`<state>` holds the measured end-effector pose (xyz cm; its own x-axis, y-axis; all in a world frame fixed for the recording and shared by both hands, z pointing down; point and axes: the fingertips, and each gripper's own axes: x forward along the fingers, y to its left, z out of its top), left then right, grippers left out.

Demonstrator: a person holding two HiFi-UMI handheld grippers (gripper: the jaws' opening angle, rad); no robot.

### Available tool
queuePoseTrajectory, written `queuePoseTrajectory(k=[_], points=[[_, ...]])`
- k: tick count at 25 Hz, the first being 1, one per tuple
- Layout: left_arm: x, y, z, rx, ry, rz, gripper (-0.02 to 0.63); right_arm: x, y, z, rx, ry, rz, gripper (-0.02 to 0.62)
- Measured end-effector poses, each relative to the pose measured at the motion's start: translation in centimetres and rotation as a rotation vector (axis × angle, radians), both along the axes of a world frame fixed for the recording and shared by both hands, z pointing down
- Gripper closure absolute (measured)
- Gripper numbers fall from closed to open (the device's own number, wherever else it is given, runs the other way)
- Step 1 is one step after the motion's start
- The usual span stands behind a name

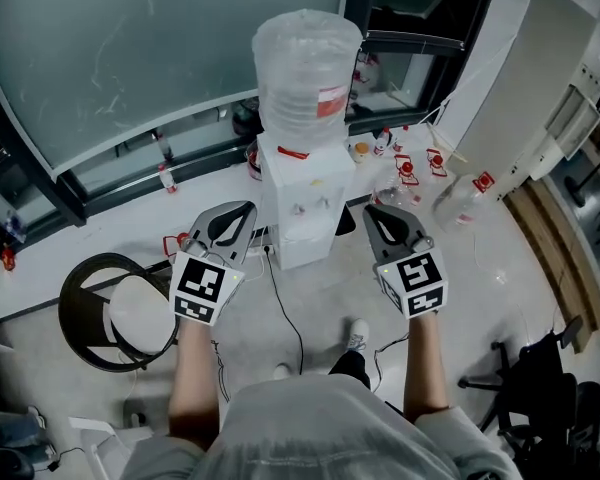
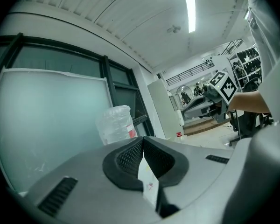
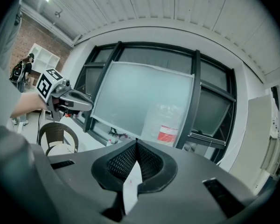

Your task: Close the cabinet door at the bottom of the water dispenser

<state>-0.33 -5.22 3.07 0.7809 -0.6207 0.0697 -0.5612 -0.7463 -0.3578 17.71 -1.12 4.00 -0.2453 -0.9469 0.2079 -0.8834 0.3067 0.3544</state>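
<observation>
The white water dispenser (image 1: 306, 203) stands on the floor ahead of me, with a clear plastic-wrapped bottle (image 1: 306, 63) on top. From above I cannot see its bottom cabinet door. My left gripper (image 1: 246, 209) is held level just left of the dispenser, jaws shut with nothing in them. At the same height on the dispenser's right, my right gripper (image 1: 371, 211) is also shut and empty. In the left gripper view the left gripper (image 2: 143, 142) points past the bottle (image 2: 115, 124). The right gripper (image 3: 136, 143) faces the bottle (image 3: 165, 125) in its own view.
A round wicker chair (image 1: 110, 313) with a white cushion sits to the left. A black cable (image 1: 285, 318) runs from the dispenser across the floor. Several small bottles (image 1: 410, 168) and a large empty jug (image 1: 460, 198) lie behind at the right. A black office chair (image 1: 540, 388) stands at the lower right.
</observation>
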Motion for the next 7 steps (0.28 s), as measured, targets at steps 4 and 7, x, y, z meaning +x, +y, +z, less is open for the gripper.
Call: queuePoseTrajectory(k=[4,7], points=[[1.1,-1.2,0.4,0.011,-0.025,0.001,0.586,1.3,-0.7,0.7,-0.01,-0.001,-0.001,0.568],[2.2,-2.3,0.5,0.016,-0.033,-0.004,0.586,2.6,-1.5,1.4,-0.019,-0.004,-0.002,0.568]])
